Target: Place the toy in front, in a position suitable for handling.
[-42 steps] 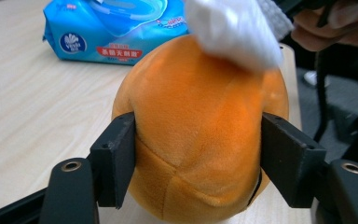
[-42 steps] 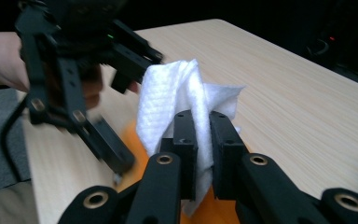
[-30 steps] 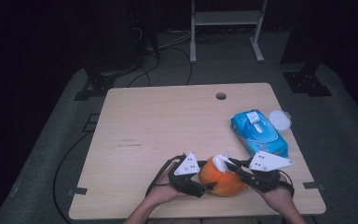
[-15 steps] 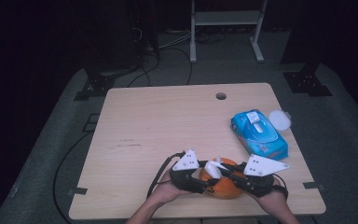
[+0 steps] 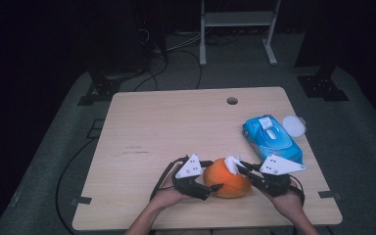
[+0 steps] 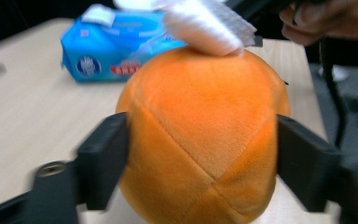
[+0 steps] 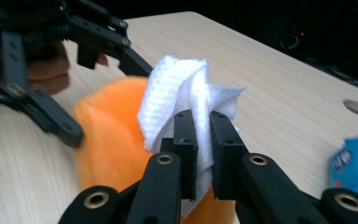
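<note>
So I've got the orange plush ball (image 5: 227, 177) sitting near the front edge of the bench (image 5: 176, 122), a bit right of middle, with the left hand-held gripper (image 5: 214, 182) straddling it: its jaws have just been opening, and in the left gripper view the ball (image 6: 205, 135) sits between them with the pads right at its sides, though it's too blurry to tell if they still press. The right hand-held gripper (image 5: 239, 166) is clamped tight on a bunched white wipe (image 5: 231, 164), which rests on top of the ball; the right gripper view shows the wipe (image 7: 182, 100) pinched between the closed jaws. The blue wipes pack (image 5: 271, 138) lies near the right edge, just beyond my right hand, with a round blue logo and a red strip on its side in the left gripper view (image 6: 109, 49), but the print is too smeared to read. A white round lid (image 5: 293, 125) sits beside it at the edge. The whole left and far half of the bench is open, apart from a cable hole (image 5: 232, 101) near the far edge.
</note>
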A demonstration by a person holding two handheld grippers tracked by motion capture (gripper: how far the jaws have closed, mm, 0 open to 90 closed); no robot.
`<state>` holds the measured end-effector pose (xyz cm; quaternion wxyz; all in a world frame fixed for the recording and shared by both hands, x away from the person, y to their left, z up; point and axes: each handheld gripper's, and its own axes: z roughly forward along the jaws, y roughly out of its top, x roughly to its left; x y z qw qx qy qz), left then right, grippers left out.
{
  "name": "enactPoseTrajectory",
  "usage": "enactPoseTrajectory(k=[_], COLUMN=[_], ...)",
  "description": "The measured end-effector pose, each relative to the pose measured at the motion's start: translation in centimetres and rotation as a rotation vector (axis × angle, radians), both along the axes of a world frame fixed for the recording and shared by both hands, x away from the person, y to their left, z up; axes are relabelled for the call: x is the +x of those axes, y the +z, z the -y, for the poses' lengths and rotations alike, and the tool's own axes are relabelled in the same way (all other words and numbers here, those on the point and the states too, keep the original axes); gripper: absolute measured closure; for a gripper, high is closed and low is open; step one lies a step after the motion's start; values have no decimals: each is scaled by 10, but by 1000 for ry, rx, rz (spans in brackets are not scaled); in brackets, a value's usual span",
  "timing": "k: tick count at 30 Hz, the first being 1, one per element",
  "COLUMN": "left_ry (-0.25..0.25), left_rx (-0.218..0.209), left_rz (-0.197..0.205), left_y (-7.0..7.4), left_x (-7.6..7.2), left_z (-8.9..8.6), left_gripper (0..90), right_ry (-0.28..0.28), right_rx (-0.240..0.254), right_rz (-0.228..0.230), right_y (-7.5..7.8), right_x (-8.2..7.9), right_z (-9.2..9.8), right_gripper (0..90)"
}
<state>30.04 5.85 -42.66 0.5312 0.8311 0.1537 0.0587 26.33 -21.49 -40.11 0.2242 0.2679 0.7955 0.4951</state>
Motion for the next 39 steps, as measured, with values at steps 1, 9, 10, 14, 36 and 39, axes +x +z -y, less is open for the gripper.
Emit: enactPoseTrajectory(k=[1, 9, 10, 14, 36, 39], left_ry=[8, 29, 31, 40, 42, 40], left_rx=[-10, 15, 23, 34, 67, 79], left_rz=[-33, -23, -10, 8, -45, -57], left_y=[0, 1, 0, -1, -2, -4], left_x=[1, -1, -1, 0, 10, 11], left_z=[0, 4, 4, -1, -23, -27], left_gripper=[145, 203, 215, 261, 231, 239], right_ry=[-4, 68, 87, 89, 44, 32], right_rx=[13, 54, 47, 28, 14, 21], right_rz=[-10, -16, -11, -4, -29, -47], right_y=[-1, 3, 4, 4, -9, -12], right_x=[0, -9, -11, -10, 0, 1], right_z=[1, -24, -29, -27, -25, -17], right_gripper=[818, 818, 818, 818, 818, 817])
